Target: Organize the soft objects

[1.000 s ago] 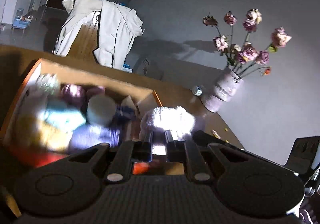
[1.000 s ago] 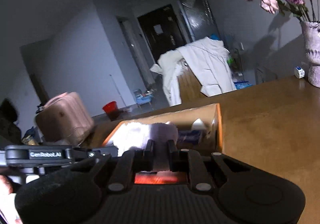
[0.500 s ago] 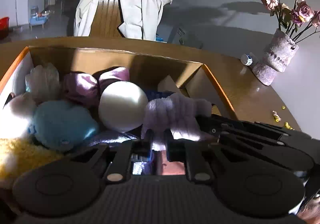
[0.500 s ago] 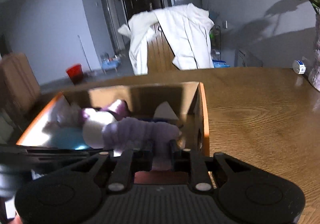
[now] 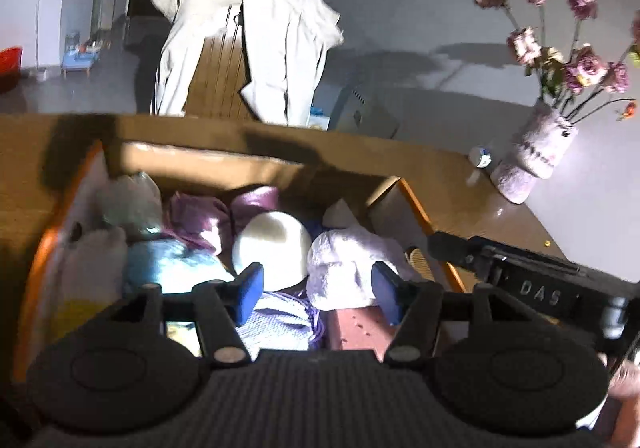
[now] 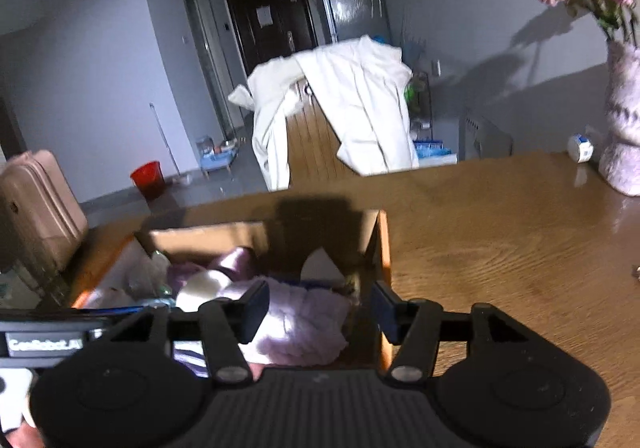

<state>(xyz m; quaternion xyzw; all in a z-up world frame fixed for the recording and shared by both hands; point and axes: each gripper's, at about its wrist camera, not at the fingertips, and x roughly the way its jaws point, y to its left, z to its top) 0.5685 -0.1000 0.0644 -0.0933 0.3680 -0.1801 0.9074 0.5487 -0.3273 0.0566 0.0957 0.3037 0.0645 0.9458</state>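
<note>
A fluffy pale-lilac soft toy (image 5: pixel 344 268) lies inside the cardboard box (image 5: pixel 208 159), at its right end; it also shows in the right wrist view (image 6: pixel 300 324). My left gripper (image 5: pixel 316 288) is open just above the box, and the toy lies free between its fingers. My right gripper (image 6: pixel 316 312) is open over the box's right wall (image 6: pixel 382 244), with the toy below it. The box also holds a white ball (image 5: pixel 272 248), a purple cushion (image 5: pixel 200 213), a blue plush (image 5: pixel 168 264) and a white plush (image 5: pixel 94 268).
The box sits on a wooden table (image 6: pixel 500 240). A vase of dried roses (image 5: pixel 536 151) and a small white bottle (image 5: pixel 482 157) stand at the table's far right. A chair draped with white cloth (image 6: pixel 340 111) stands behind the table.
Both grippers were shut on the fluffy toy and carried it over the box. Now both have opened and the toy lies in the box.
</note>
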